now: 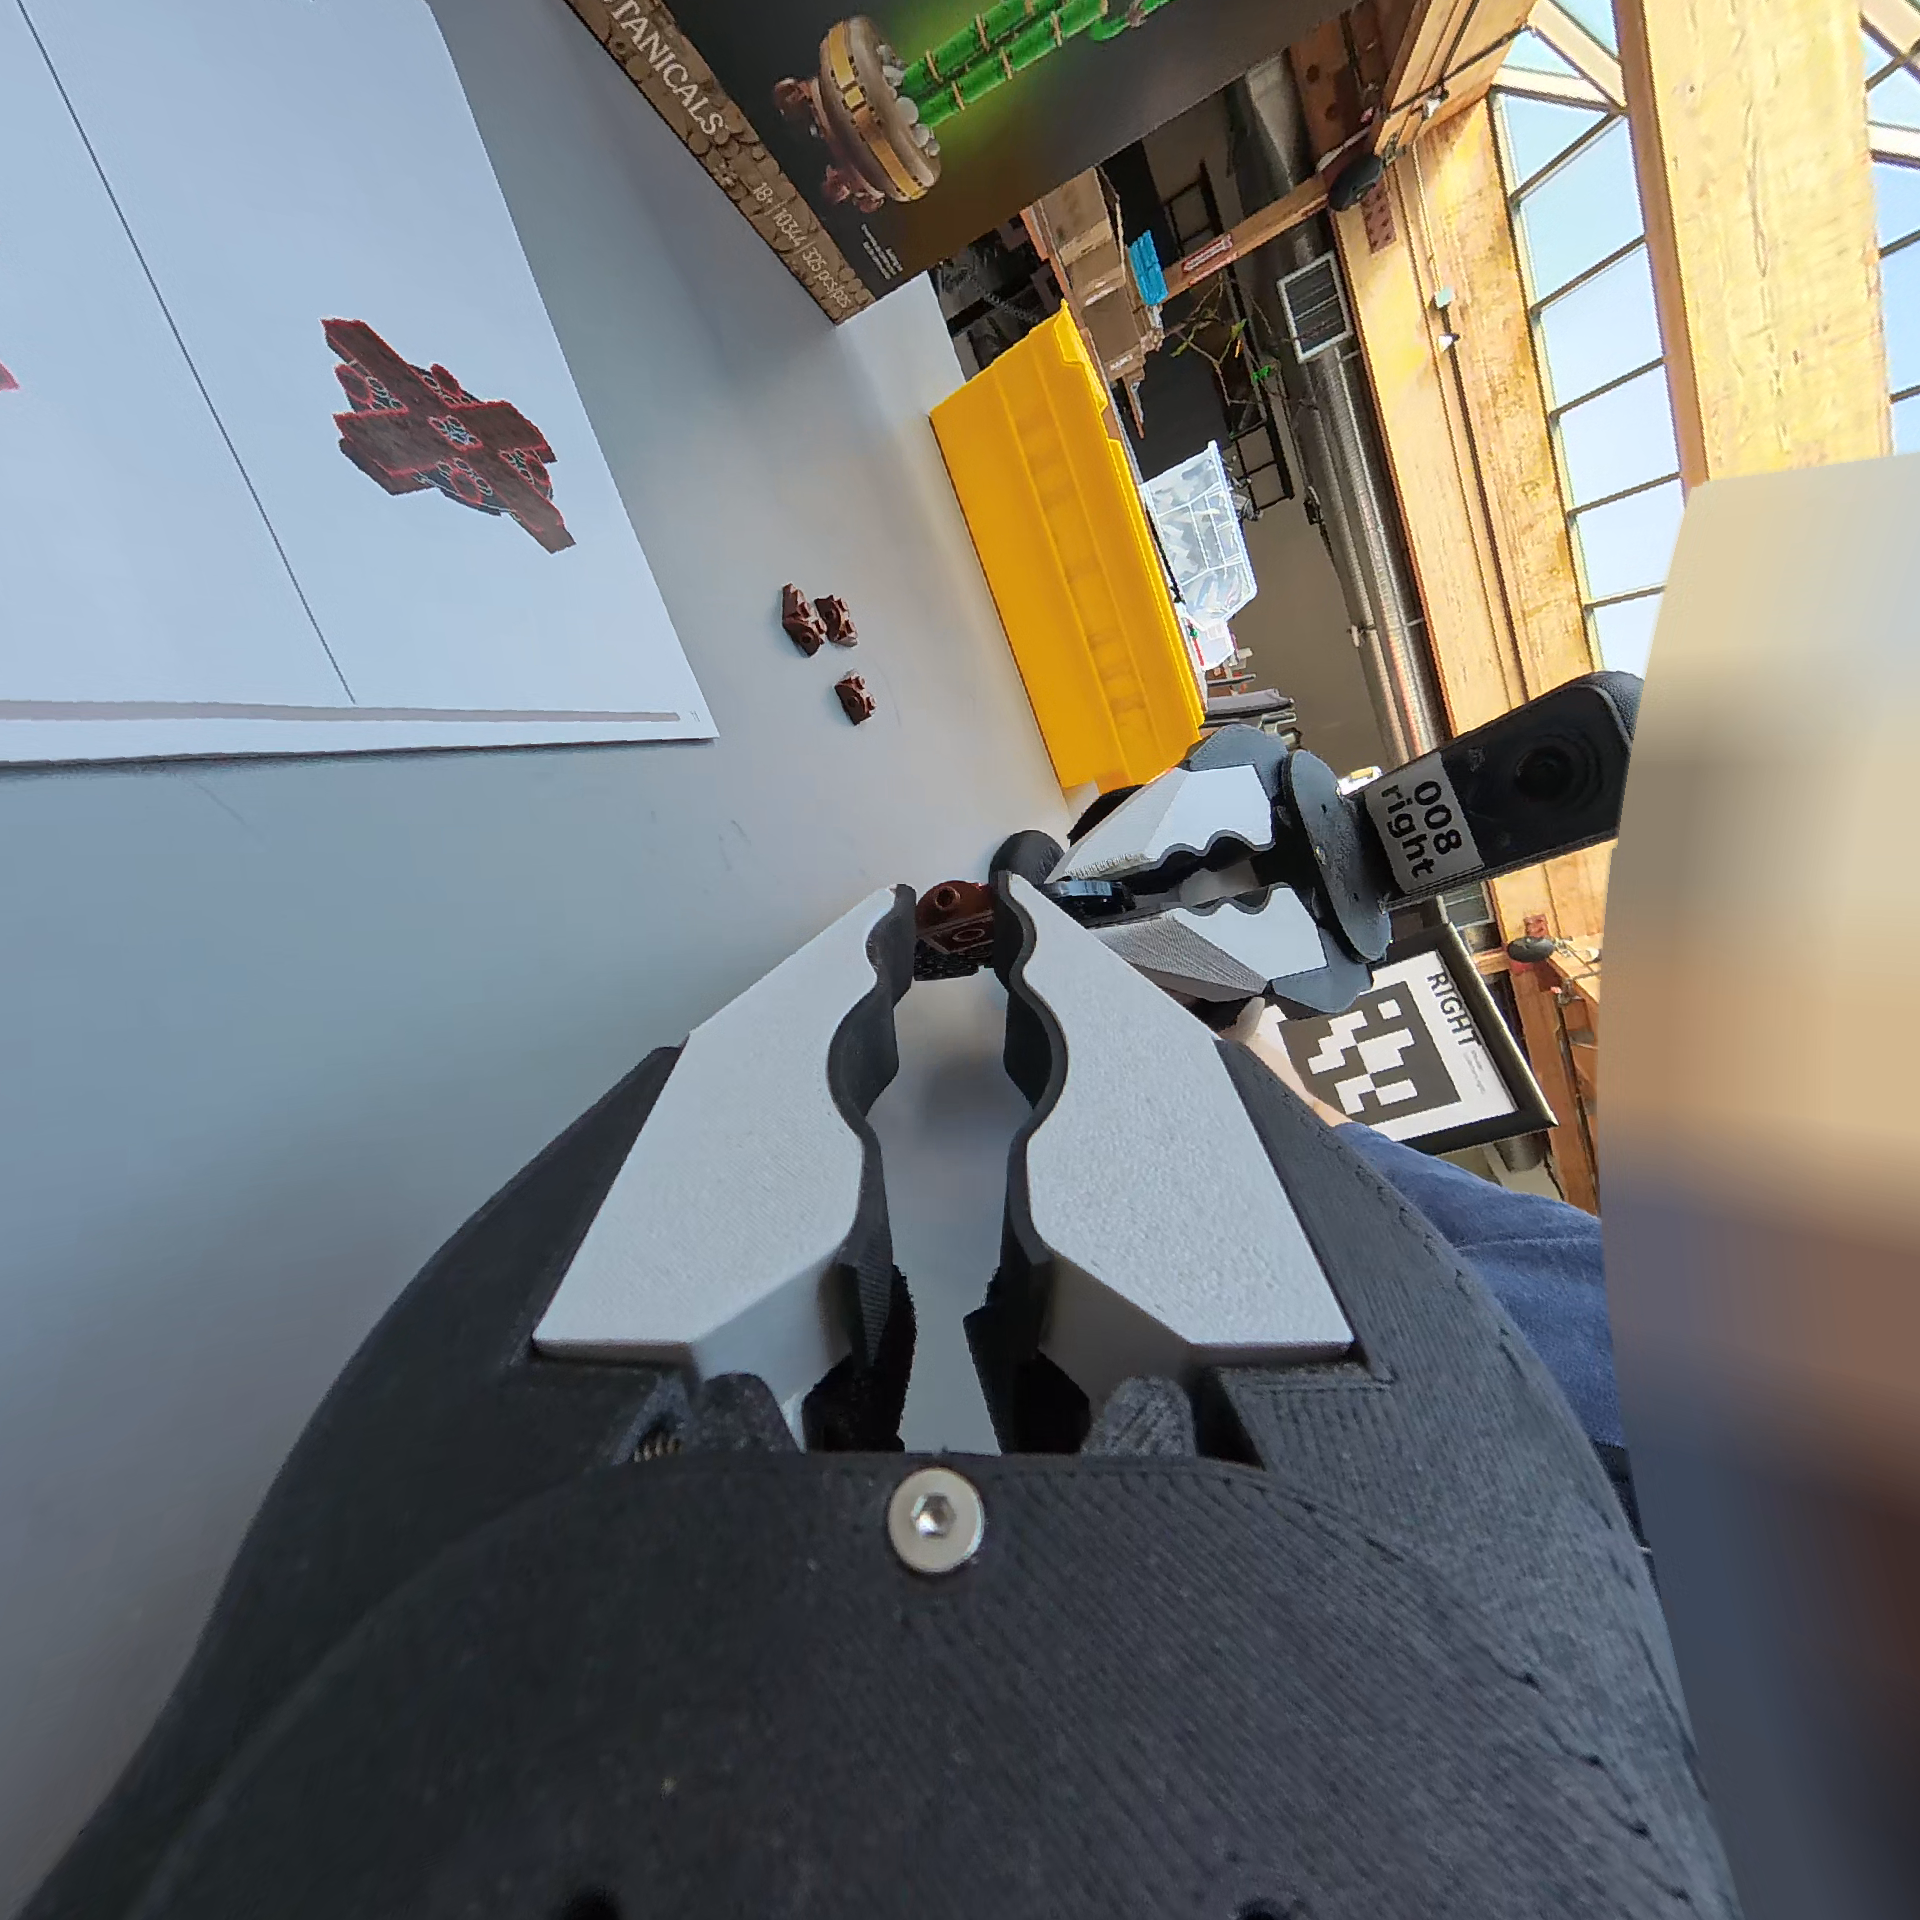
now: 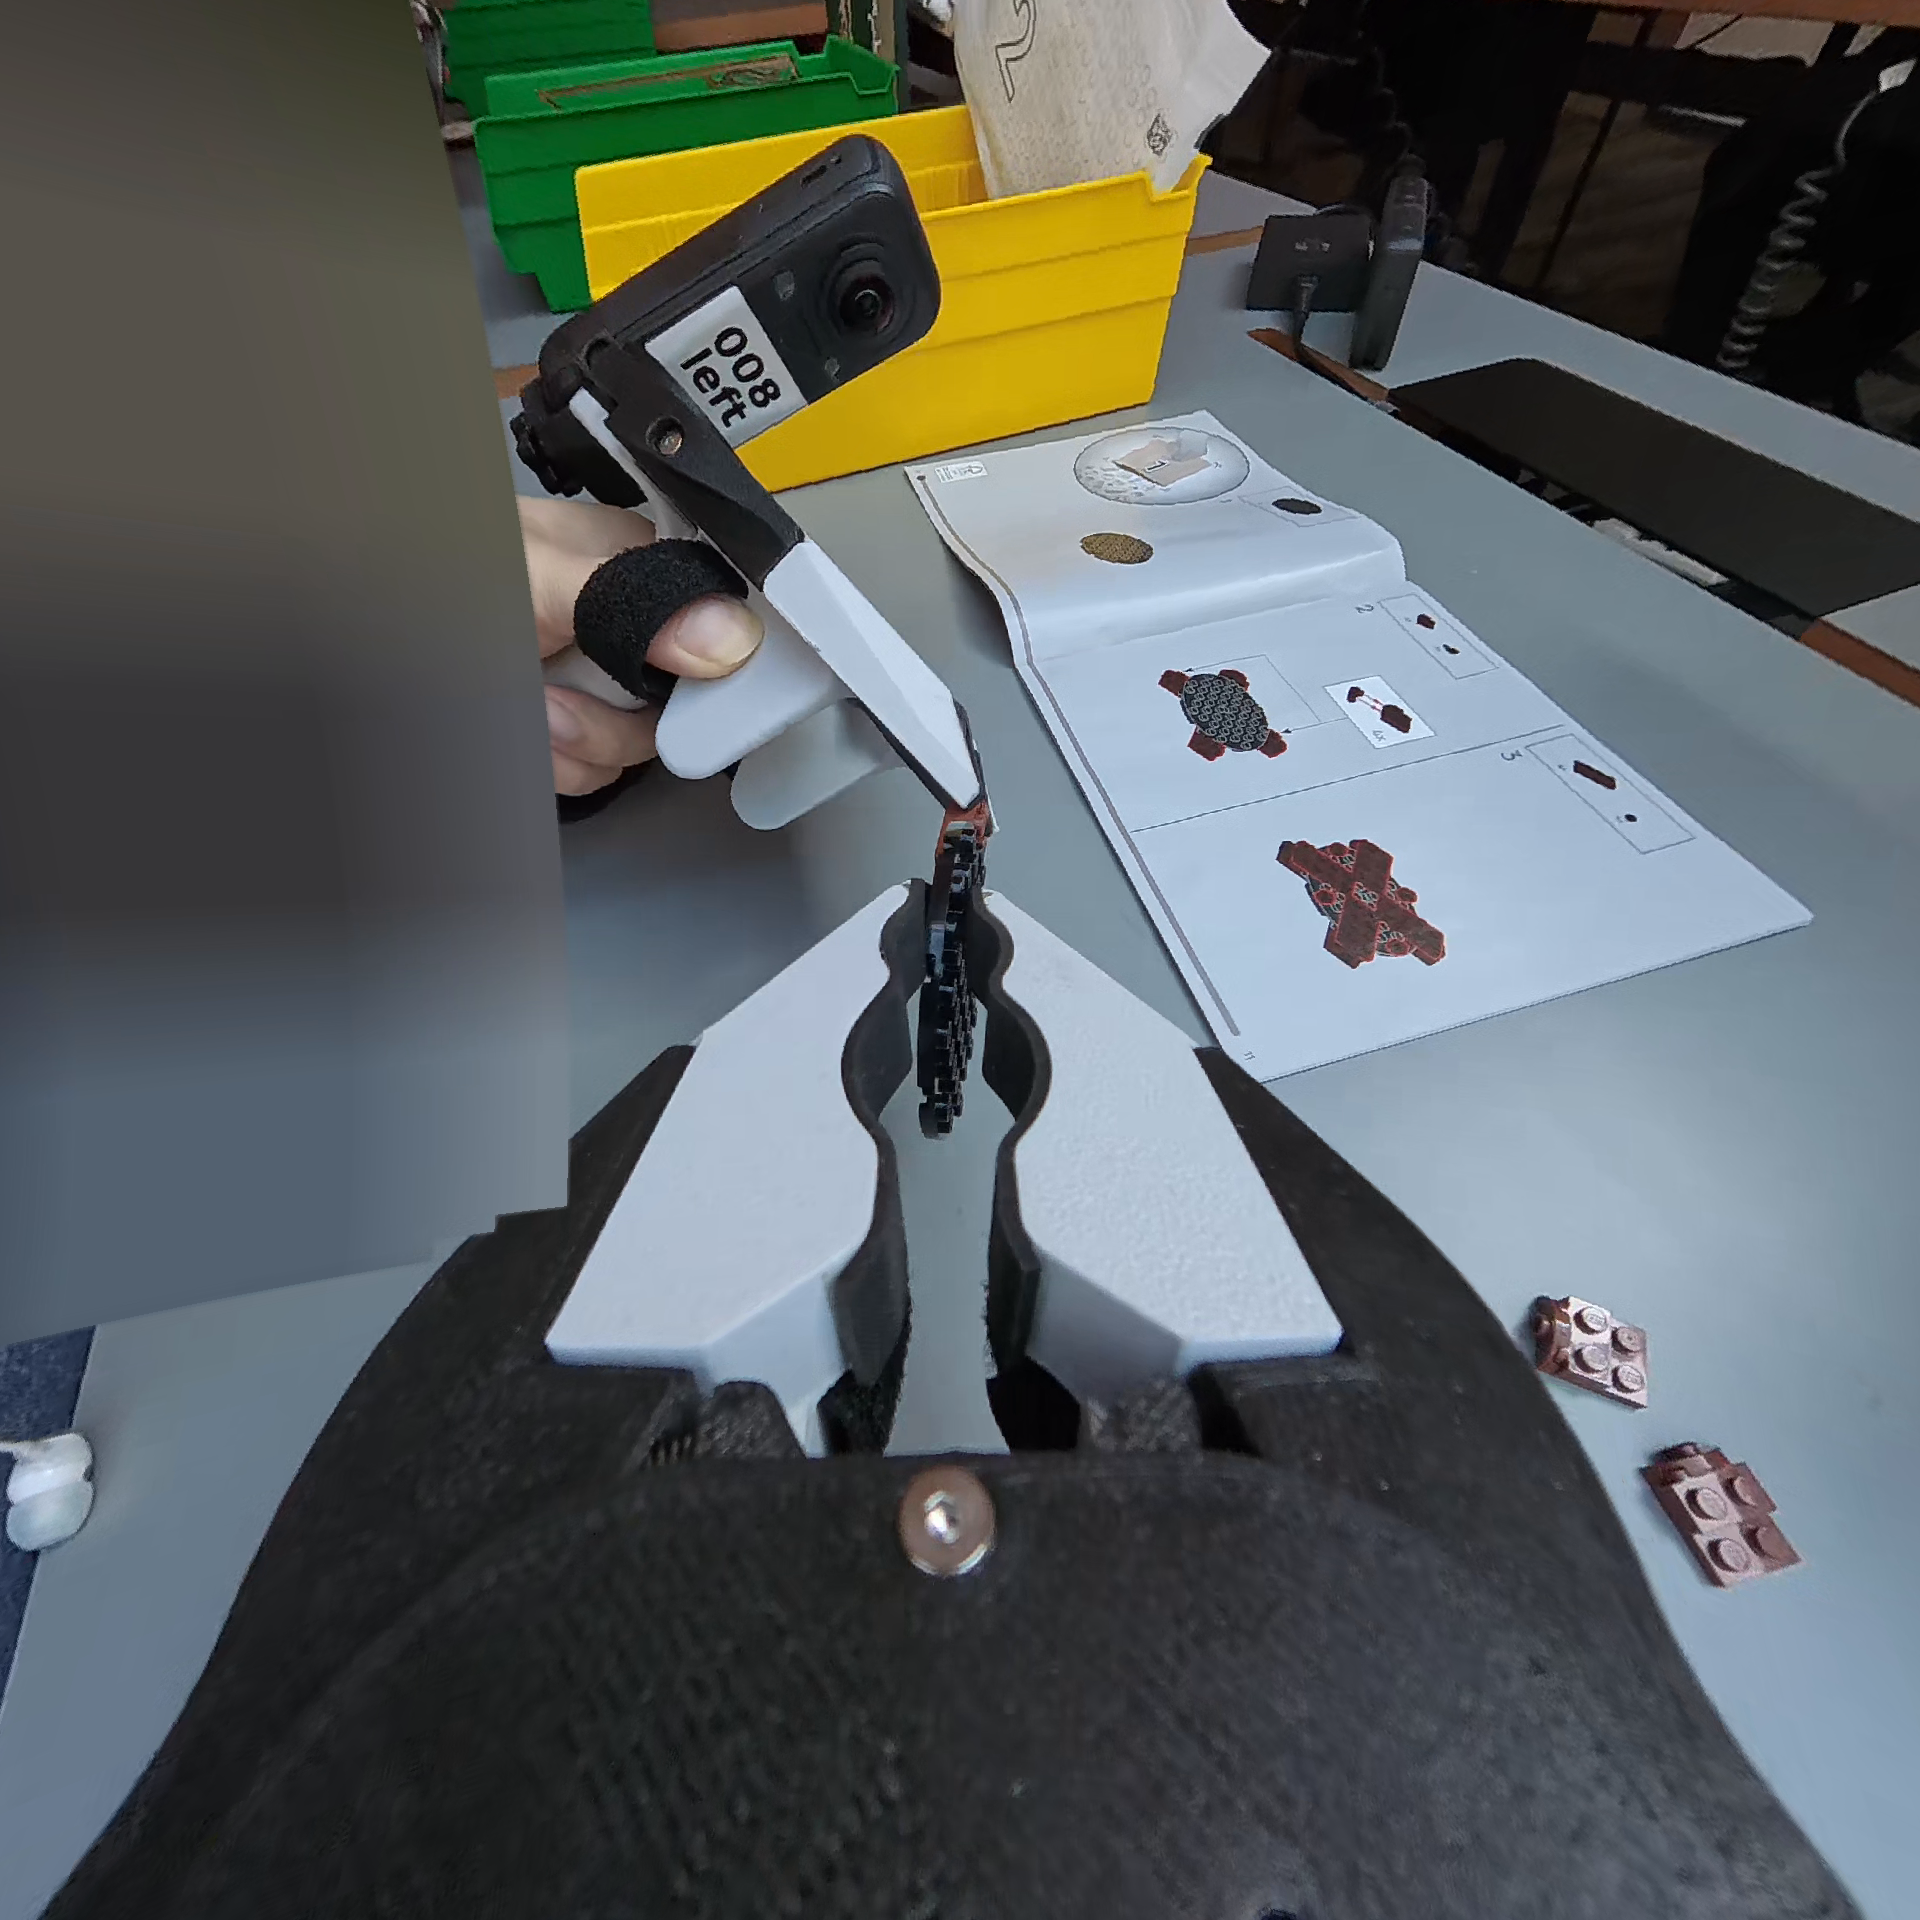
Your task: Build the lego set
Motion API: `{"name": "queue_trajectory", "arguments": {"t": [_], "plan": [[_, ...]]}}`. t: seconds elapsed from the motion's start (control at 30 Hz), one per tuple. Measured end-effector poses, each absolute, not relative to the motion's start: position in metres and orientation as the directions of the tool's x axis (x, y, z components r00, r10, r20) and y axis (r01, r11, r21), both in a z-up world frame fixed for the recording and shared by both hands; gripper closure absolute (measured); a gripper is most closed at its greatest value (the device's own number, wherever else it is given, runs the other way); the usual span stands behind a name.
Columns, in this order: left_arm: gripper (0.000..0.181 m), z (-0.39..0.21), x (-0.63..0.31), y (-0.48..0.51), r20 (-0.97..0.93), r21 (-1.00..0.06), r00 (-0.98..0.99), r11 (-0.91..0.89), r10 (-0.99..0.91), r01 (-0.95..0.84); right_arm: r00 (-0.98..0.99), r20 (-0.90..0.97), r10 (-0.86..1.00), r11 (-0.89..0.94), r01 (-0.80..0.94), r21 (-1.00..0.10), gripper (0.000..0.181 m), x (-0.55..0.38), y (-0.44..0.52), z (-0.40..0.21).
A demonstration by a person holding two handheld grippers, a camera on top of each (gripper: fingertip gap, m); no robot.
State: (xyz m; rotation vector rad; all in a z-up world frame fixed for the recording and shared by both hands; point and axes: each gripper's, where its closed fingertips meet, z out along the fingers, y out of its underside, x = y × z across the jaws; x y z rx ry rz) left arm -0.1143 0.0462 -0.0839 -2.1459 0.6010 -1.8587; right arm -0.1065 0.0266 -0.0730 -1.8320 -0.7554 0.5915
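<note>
My right gripper [image 2: 948, 904] is shut on a black round studded plate [image 2: 951, 1023] and holds it on edge above the grey table [image 2: 1455, 1195]. My left gripper [image 1: 954, 902] is shut on a small brown brick [image 1: 951, 914], which sits against the rim of the black plate [image 1: 940, 964]. In the right wrist view the left gripper [image 2: 966, 805] comes down from the upper left with the brown brick [image 2: 956, 836] at the plate's far edge. In the left wrist view the right gripper [image 1: 1081, 883] reaches in from the right. Loose brown bricks [image 2: 1590, 1351] [image 2: 1720, 1512] lie on the table, also in the left wrist view [image 1: 819, 620] [image 1: 854, 696].
An open instruction booklet [image 2: 1351, 779] [image 1: 312, 416] lies on the table. A yellow bin [image 2: 1039, 291] [image 1: 1070, 603] stands behind it, with green bins [image 2: 665, 114] farther back. The set's box [image 1: 883, 125] stands beyond the booklet. A black mat [image 2: 1662, 468] lies at the right.
</note>
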Motion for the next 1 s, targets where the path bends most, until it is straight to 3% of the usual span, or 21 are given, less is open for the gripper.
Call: {"name": "queue_trajectory", "arguments": {"t": [0.03,0.43,1.0], "plan": [[0.169,-0.084,-0.113,0.048,0.883,-0.436,0.115,-0.886,-0.455,-0.154,0.687,-0.070,0.723,-0.287,0.207,-0.935,0.176,-0.106,0.028,-0.073],[0.169,-0.091,-0.102,0.061,0.915,-0.348,0.162,-0.926,-0.369,-0.145,0.719,-0.082,0.690,-0.302,0.183,-0.936,0.174,-0.098,0.038,-0.078],[0.169,-0.097,-0.094,0.057,0.893,-0.402,0.150,-0.902,-0.424,-0.157,0.722,-0.049,0.690,-0.348,0.271,-0.898,0.174,-0.091,0.038,-0.101]]}}
